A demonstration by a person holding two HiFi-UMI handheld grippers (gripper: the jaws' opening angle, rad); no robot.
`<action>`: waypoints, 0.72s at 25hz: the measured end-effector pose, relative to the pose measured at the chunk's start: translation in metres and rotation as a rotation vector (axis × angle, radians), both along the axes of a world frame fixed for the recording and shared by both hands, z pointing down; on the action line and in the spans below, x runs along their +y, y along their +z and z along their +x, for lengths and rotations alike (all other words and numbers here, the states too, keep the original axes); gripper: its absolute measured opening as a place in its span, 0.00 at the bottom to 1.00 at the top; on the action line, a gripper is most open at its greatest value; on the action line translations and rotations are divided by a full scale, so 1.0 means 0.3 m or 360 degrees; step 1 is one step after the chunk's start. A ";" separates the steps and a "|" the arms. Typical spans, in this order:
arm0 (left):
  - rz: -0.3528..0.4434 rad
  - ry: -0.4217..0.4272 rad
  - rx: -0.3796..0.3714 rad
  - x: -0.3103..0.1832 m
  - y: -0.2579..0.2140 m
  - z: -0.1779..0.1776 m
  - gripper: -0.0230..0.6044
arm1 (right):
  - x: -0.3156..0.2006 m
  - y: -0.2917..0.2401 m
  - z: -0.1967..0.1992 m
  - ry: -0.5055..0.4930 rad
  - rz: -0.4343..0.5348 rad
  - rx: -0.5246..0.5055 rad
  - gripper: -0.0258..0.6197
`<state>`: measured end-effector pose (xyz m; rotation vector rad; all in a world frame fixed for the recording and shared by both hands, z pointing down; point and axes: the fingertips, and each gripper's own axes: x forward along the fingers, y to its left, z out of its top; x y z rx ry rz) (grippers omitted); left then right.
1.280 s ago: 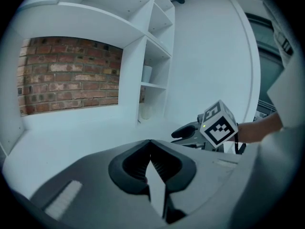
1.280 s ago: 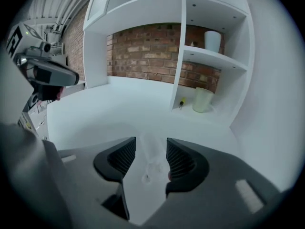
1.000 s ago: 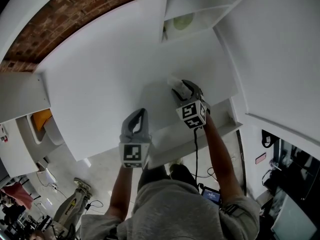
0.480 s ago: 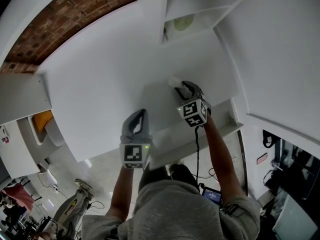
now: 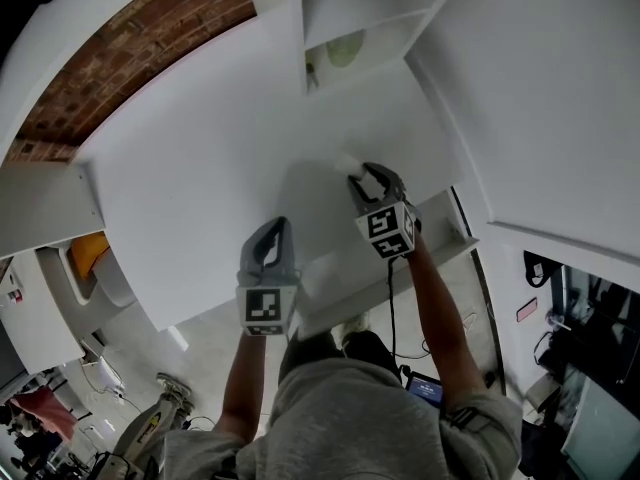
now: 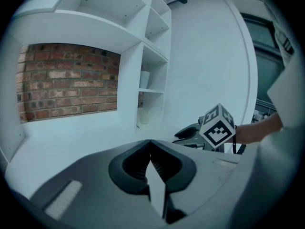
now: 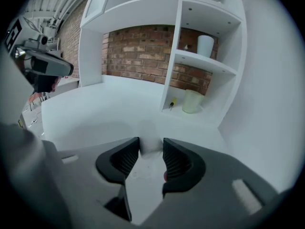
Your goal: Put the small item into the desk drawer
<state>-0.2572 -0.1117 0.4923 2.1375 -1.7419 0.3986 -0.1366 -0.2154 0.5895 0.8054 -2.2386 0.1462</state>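
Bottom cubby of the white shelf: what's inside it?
A pale yellowish cup stands in the bottom cubby, with a small yellow thing to its left, too tiny to name. What the cup holds is hidden by its wall.

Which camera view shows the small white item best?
The right gripper view: the small white item sits large between the jaws of the right gripper, which have just been closing on it. The head view shows only a pale sliver of it at that gripper's tip; the left gripper view does not show it.
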 end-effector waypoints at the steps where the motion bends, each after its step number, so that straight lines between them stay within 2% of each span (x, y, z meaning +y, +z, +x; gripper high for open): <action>1: 0.0012 0.0006 -0.0001 0.001 -0.012 0.008 0.06 | 0.004 -0.022 0.009 0.0008 0.0018 -0.0009 0.29; 12: 0.0131 0.0099 -0.0014 0.028 -0.152 0.107 0.06 | 0.077 -0.288 0.135 0.0146 0.0222 -0.0124 0.29; 18: 0.0210 0.0185 0.0001 0.058 -0.231 0.206 0.06 | 0.178 -0.441 0.244 0.0272 0.0316 -0.0210 0.29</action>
